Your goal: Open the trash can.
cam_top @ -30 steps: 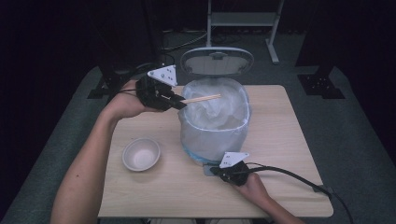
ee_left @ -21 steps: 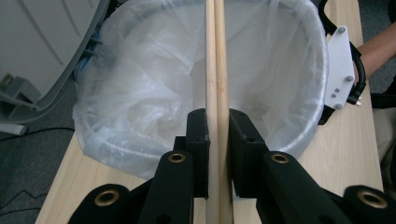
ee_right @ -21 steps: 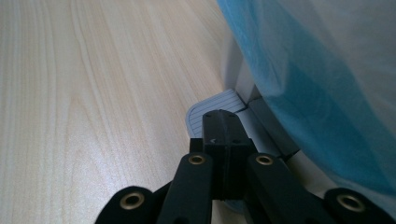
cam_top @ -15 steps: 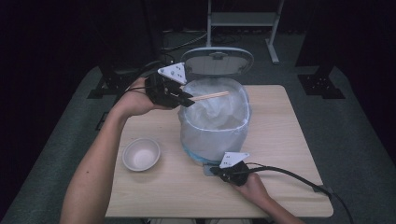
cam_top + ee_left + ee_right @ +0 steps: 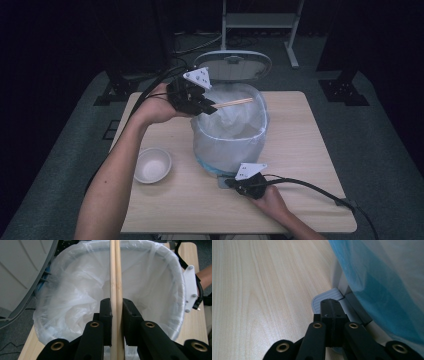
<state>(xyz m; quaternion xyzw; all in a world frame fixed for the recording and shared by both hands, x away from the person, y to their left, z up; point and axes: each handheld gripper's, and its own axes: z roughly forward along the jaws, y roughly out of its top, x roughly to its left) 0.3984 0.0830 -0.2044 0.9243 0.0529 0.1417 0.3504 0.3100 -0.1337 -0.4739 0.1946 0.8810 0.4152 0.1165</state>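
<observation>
My left gripper point(image 5: 207, 106) is clamped on a pair of pale wooden chopsticks point(image 5: 116, 277); both sticks run side by side between its two black jaws and project forward from them. In the high view the chopsticks point(image 5: 233, 103) lie roughly level, their free ends over the open mouth of the round bin lined with a translucent white plastic bag point(image 5: 230, 132). The left gripper itself sits at the bin's left rim, above the bag's edge. In the left gripper view the sticks point straight across the liner's opening, with crumpled bag folds below them.

The bin's grey oval lid point(image 5: 232, 64) stands raised behind the opening. My right gripper point(image 5: 226, 182) rests low at the bin's near base, jaws together, their tips on the grey ribbed foot pedal point(image 5: 325, 297) that projects from under the bin. A small white round bowl point(image 5: 152, 165) stands on the light wooden table point(image 5: 310, 150), left of the bin and well apart from both grippers
</observation>
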